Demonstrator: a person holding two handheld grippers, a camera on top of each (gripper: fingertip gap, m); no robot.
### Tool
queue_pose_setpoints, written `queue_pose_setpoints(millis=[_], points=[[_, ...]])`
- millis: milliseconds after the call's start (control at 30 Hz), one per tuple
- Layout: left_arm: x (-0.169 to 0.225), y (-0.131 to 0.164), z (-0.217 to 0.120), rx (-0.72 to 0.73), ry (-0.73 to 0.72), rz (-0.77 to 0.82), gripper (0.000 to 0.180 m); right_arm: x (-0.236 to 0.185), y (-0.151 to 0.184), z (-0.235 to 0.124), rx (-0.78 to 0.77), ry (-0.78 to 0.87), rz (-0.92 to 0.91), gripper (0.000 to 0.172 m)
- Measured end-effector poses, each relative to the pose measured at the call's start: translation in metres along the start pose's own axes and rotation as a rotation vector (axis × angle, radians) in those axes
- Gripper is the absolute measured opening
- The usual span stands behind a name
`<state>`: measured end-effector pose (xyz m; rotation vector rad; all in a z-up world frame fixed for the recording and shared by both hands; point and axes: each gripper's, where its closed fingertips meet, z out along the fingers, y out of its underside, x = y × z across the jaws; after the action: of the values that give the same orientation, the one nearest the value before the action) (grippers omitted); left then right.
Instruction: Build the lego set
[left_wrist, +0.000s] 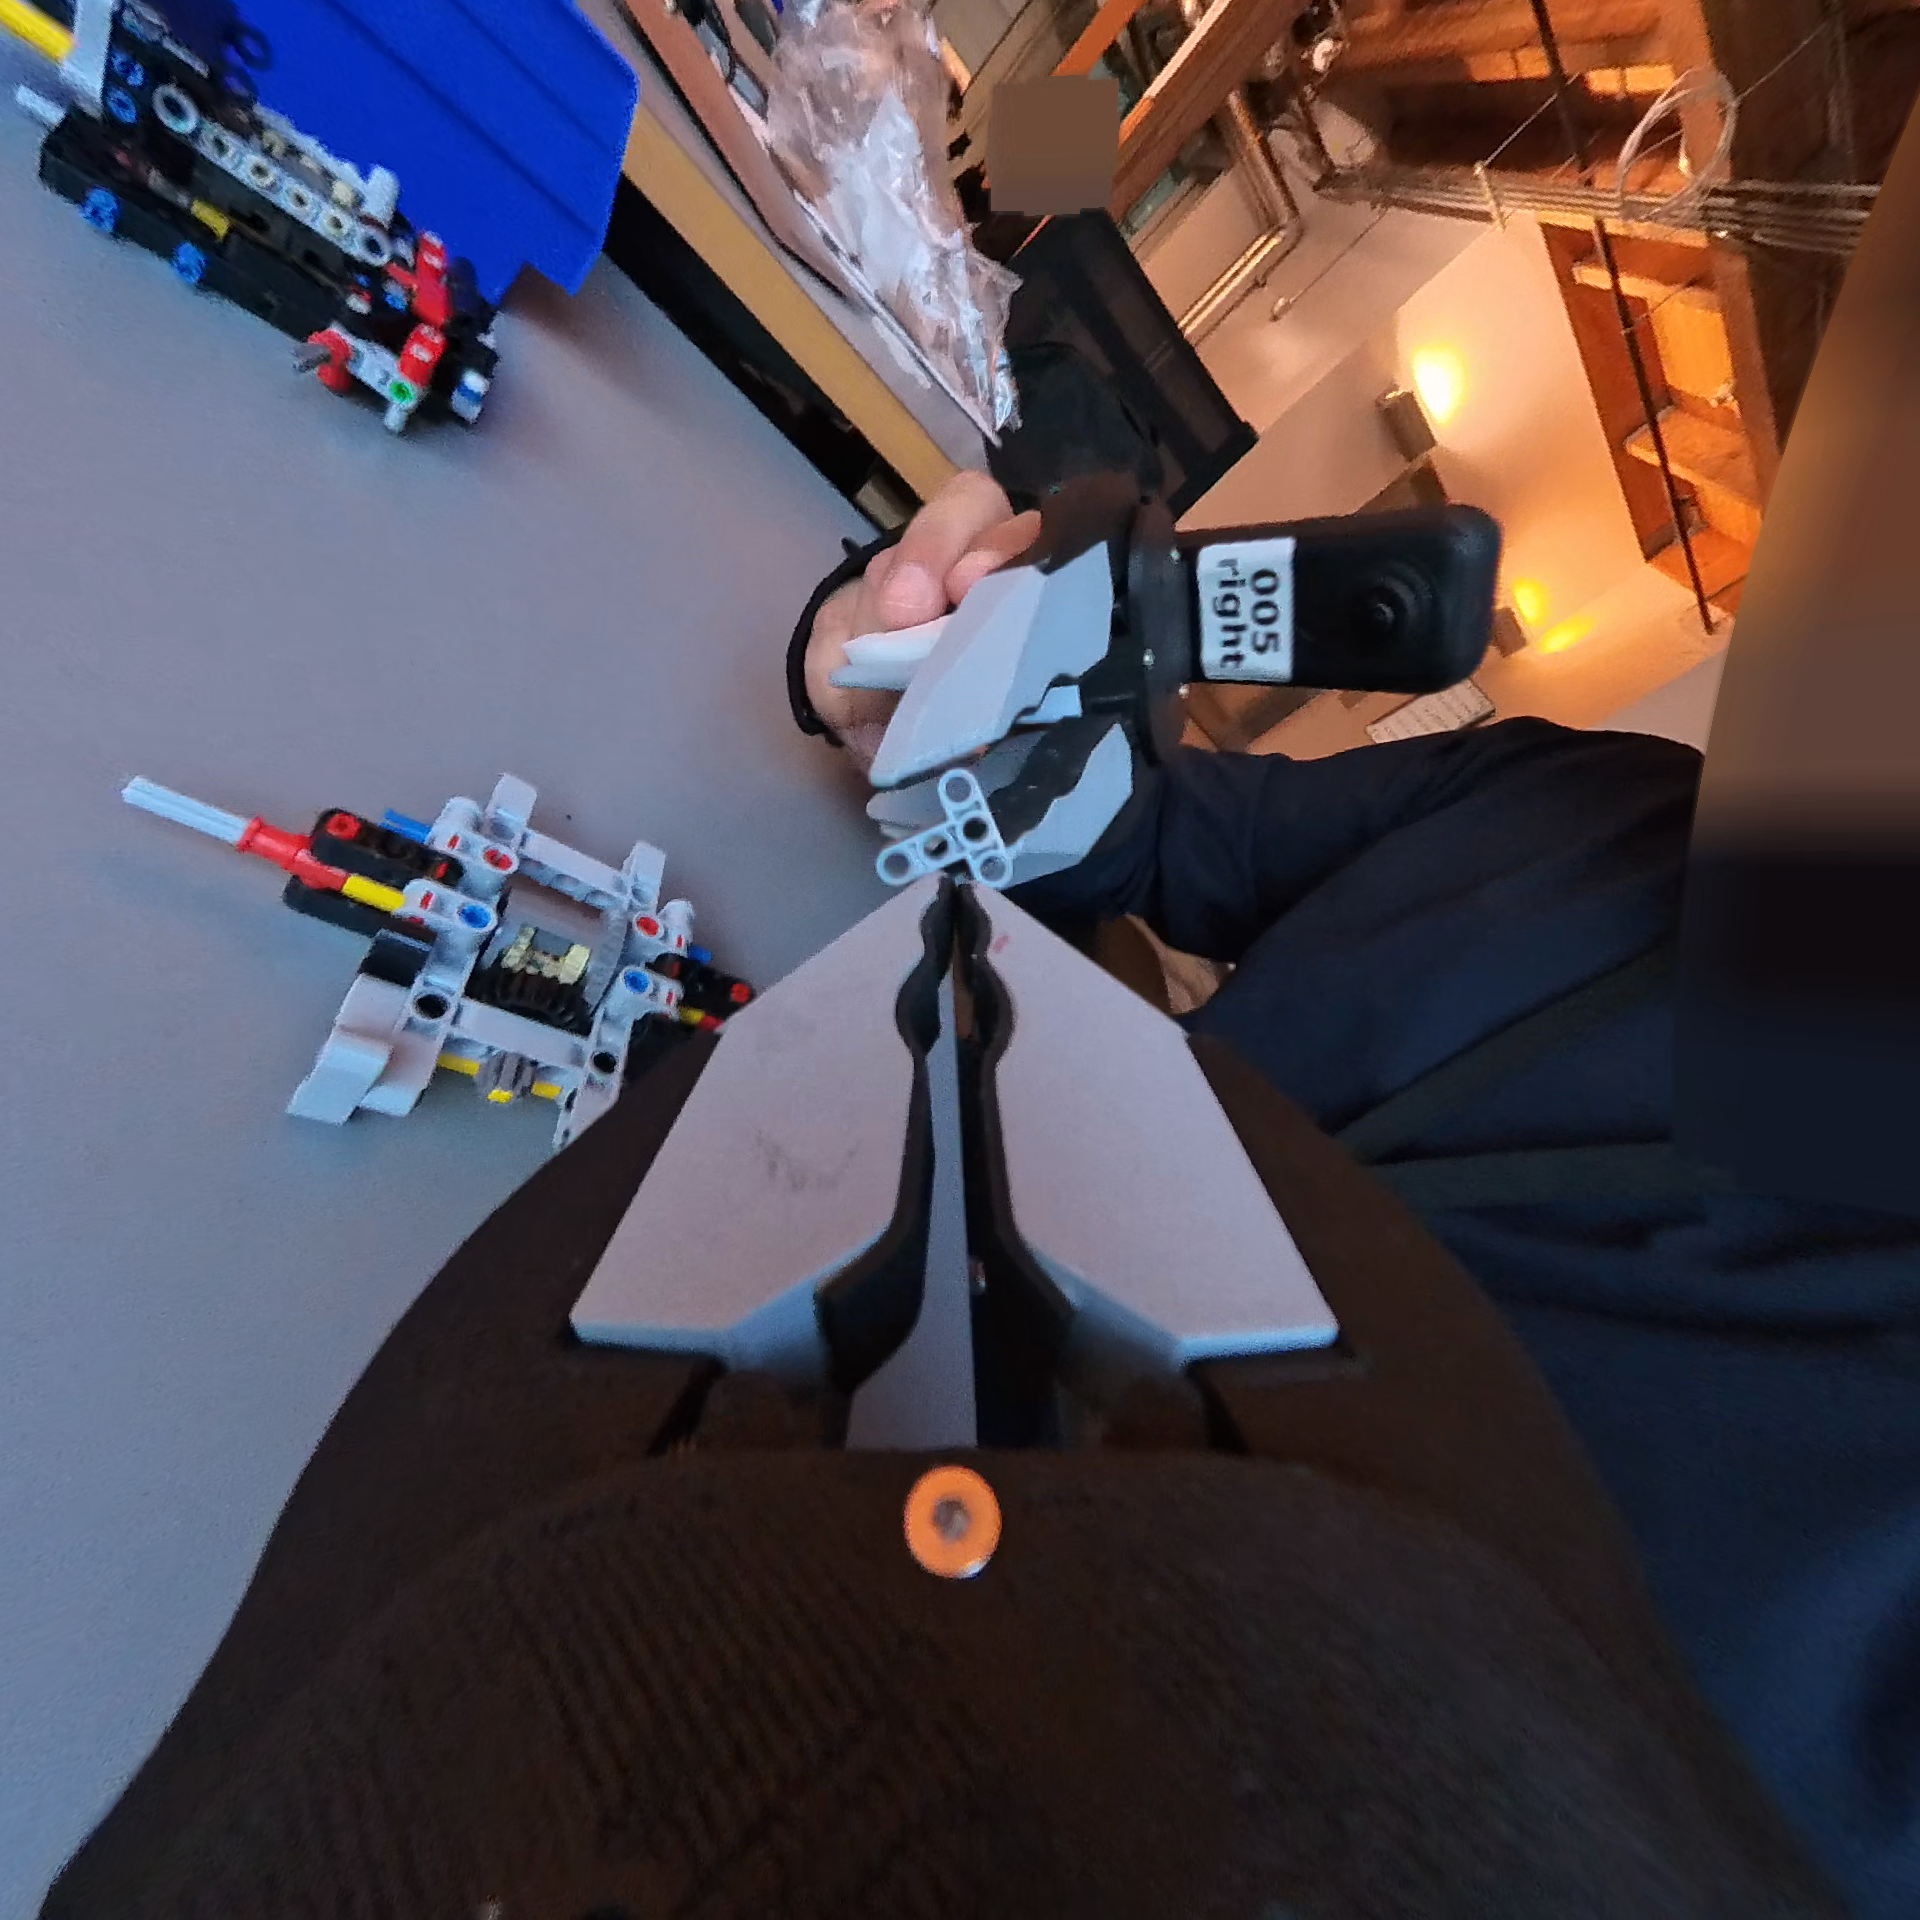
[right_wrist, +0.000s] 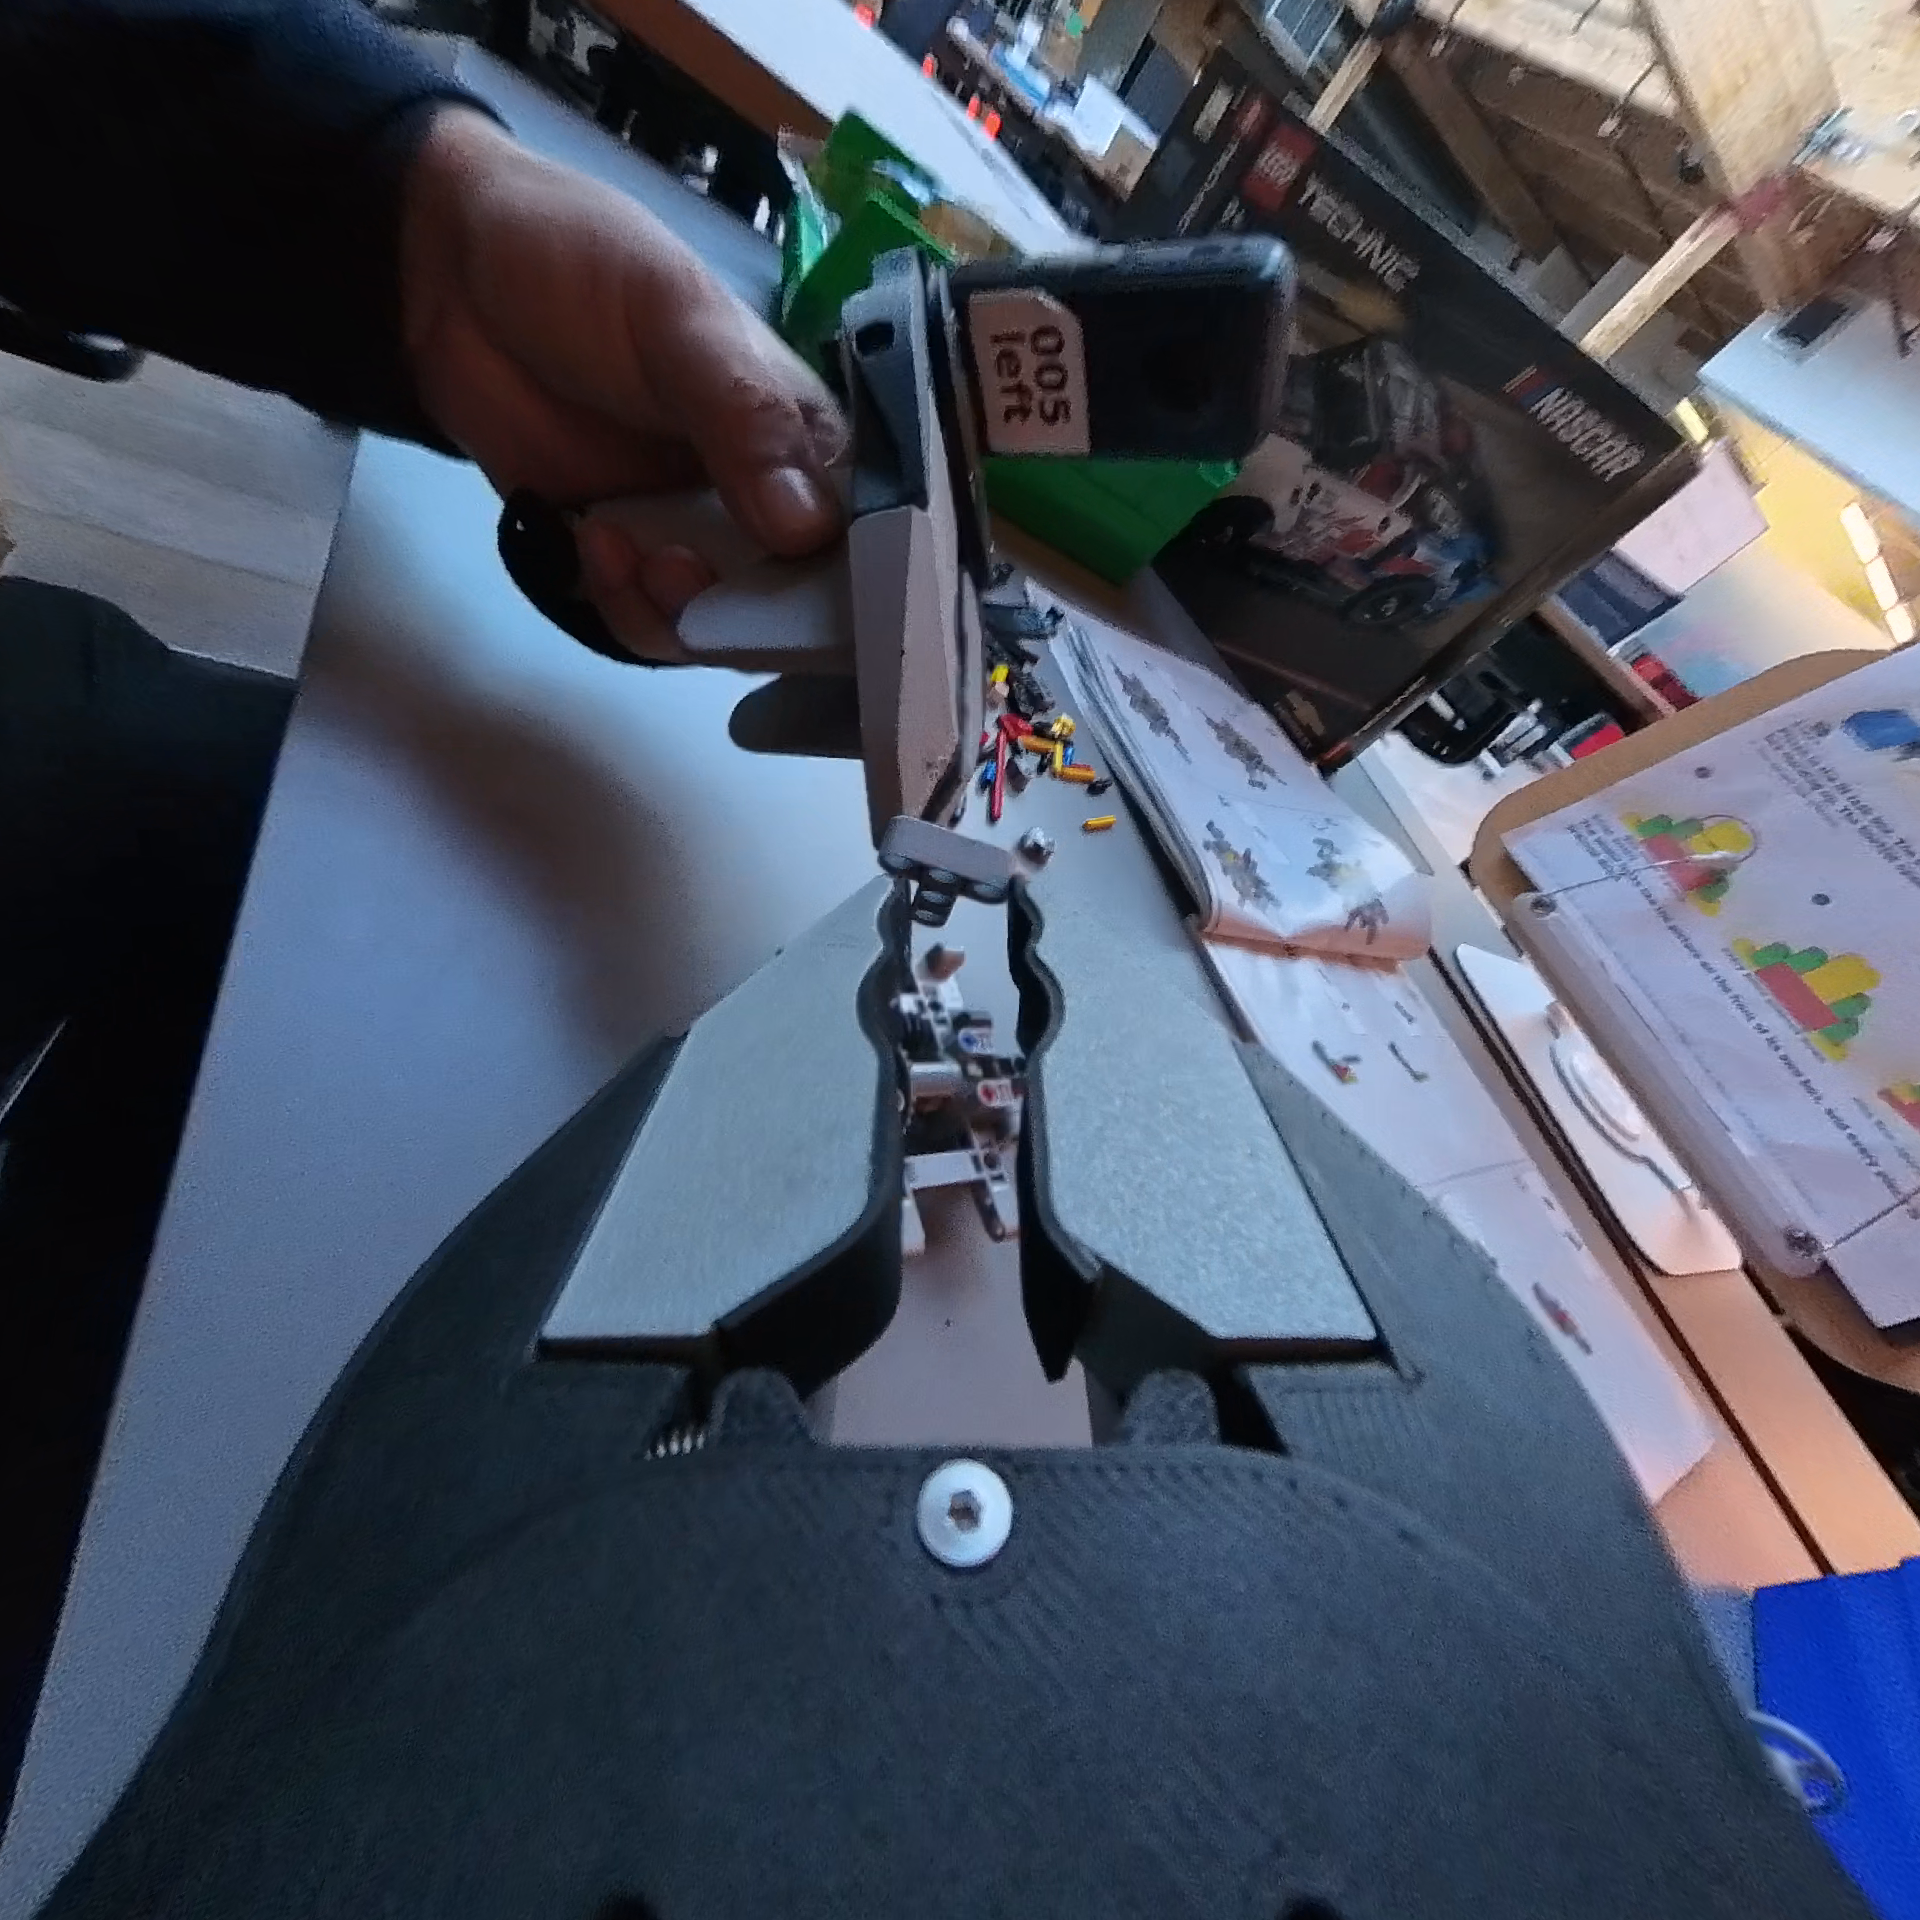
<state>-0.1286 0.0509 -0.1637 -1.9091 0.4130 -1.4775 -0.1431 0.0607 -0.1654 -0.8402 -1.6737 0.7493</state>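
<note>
My right gripper (right_wrist: 954, 899) is shut on a small grey T-shaped beam with round holes (right_wrist: 948, 854), held by its ends in the air above the grey table (right_wrist: 468, 831). The same beam (left_wrist: 948, 833) shows in the left wrist view between the right gripper's fingers (left_wrist: 977, 675). My left gripper (left_wrist: 953, 891) is shut, with nothing seen between its pads. Its tips meet the beam's edge. In the right wrist view the left gripper (right_wrist: 928, 816) comes down from above onto the beam's top. A hand holds each gripper.
A grey, multicoloured brick assembly (left_wrist: 488, 956) lies on the table to the left, and shows between my right fingers (right_wrist: 956, 1060). A black assembly (left_wrist: 260, 208) stands by a blue bin (left_wrist: 447, 125). Loose small pieces (right_wrist: 1039, 738), an open booklet (right_wrist: 1247, 810), a green bin (right_wrist: 1091, 509) and a dark box (right_wrist: 1455, 468) lie beyond. The tips of both grippers are at nearly the same place.
</note>
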Motion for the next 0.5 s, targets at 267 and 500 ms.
queue_pose_setpoints(millis=[267, 500], points=[[-0.044, -0.001, -0.001, -0.042, -0.196, -0.017, 0.000, 0.023, 0.048, 0.007, -0.214, 0.053, 0.120, 0.014], [-0.076, 0.013, -0.045, -0.328, -0.589, 0.284, 0.014, 0.029, 0.085, -0.031, -0.440, -0.102, 0.314, 0.014]])
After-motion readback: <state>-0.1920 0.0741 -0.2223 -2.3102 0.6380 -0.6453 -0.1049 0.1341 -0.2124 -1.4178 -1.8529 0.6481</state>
